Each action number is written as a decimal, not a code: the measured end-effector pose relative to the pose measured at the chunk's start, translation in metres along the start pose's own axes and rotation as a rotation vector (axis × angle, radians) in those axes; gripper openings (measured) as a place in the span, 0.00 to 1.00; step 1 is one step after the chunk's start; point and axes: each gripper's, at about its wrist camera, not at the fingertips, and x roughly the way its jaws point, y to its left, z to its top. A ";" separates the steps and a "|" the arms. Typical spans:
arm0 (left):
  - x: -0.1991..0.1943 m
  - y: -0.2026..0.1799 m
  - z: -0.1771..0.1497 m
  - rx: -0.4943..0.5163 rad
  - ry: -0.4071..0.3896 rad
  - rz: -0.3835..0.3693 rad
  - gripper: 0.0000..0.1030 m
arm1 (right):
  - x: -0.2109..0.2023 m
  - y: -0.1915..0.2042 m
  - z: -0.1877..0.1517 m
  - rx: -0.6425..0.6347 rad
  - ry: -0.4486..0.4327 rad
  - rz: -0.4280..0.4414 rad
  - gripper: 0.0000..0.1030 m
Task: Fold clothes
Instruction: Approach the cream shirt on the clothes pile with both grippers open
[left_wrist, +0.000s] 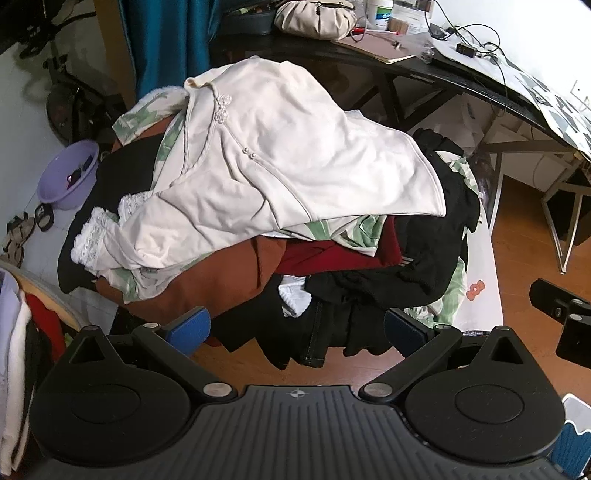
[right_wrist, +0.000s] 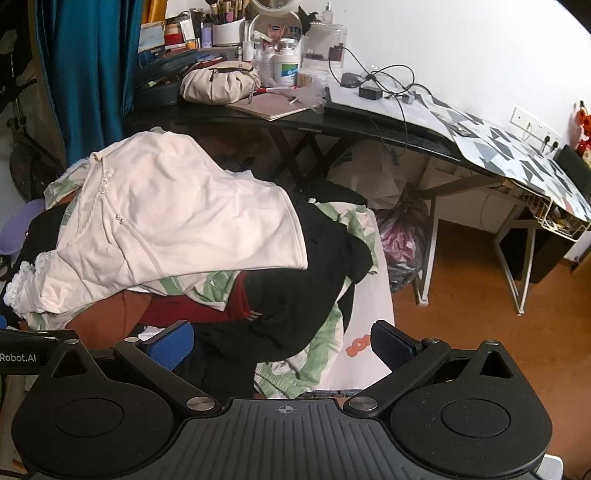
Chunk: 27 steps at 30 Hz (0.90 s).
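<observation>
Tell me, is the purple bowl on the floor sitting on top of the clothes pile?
No, the purple bowl sits on the floor to the left of the clothes pile, and the white top is what lies on top.

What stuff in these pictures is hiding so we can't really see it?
- Brown garment, left wrist view: mostly buried under the white top.
- Dark red garment, right wrist view: covered by the white top and black clothes.
- Purple basin, left wrist view: its contents are too small to tell.
- Surface under the pile, both views: hidden by clothes.
- Bottle labels, right wrist view: too small to read.
</observation>
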 end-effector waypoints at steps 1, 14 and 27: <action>-0.001 -0.002 0.000 0.003 -0.003 0.003 0.99 | 0.000 0.000 0.000 -0.002 -0.008 -0.005 0.99; 0.002 0.000 0.000 -0.023 0.005 0.011 0.99 | 0.009 -0.003 0.003 -0.004 0.004 0.015 0.99; -0.002 0.005 0.002 -0.083 -0.013 -0.009 0.99 | 0.016 -0.006 0.006 -0.012 0.003 0.038 0.99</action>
